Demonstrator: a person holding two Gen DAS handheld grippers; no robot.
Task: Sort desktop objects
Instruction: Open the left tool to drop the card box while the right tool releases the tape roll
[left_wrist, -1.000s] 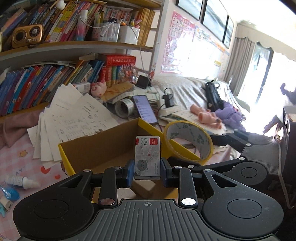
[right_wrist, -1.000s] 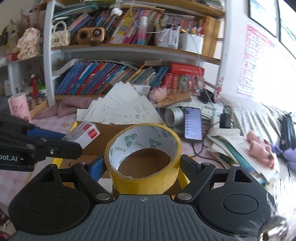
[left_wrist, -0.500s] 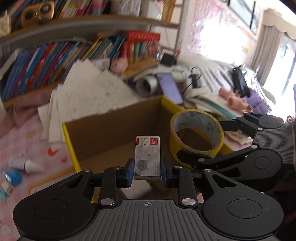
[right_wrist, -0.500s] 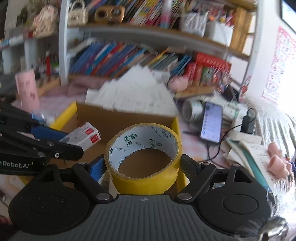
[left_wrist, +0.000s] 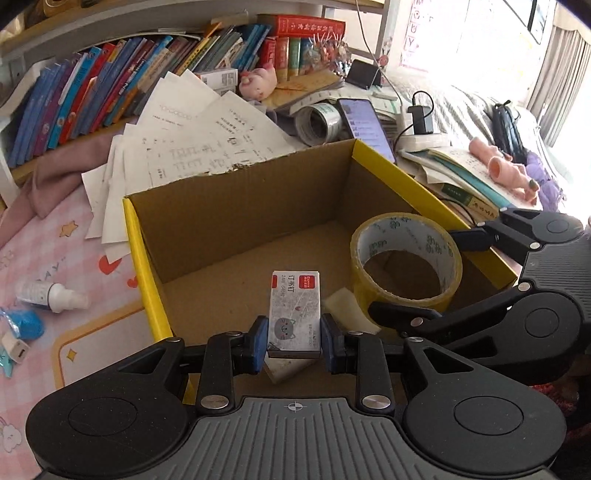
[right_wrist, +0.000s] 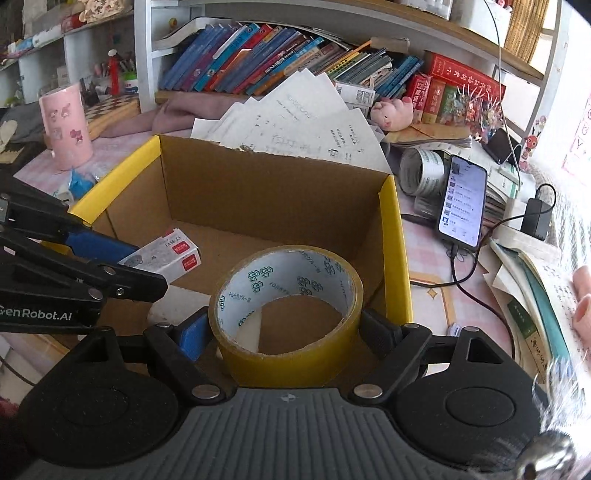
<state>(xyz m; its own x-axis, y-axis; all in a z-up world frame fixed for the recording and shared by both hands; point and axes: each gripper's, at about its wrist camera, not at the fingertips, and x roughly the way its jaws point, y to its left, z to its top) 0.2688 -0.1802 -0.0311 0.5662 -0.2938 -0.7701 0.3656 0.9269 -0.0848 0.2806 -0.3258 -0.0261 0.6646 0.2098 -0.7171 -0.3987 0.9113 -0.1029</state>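
As grippers (left_wrist: 294, 341) dipped, box (left_wrist: 236, 206) fills view

Matt brown corrugated card inside the box (left_wrist: 236, 221), with smooth yellow facing on its rim. Inside the box, glossy yellow plastic film on the tape roll (right_wrist: 291, 354), white printed paper lining its core; printed, slightly glossy card on the staple box (left_wrist: 294, 310). Behind the box, thin matt printed paper sheets (left_wrist: 207, 140); left of it, soft pink cloth (left_wrist: 44, 280).
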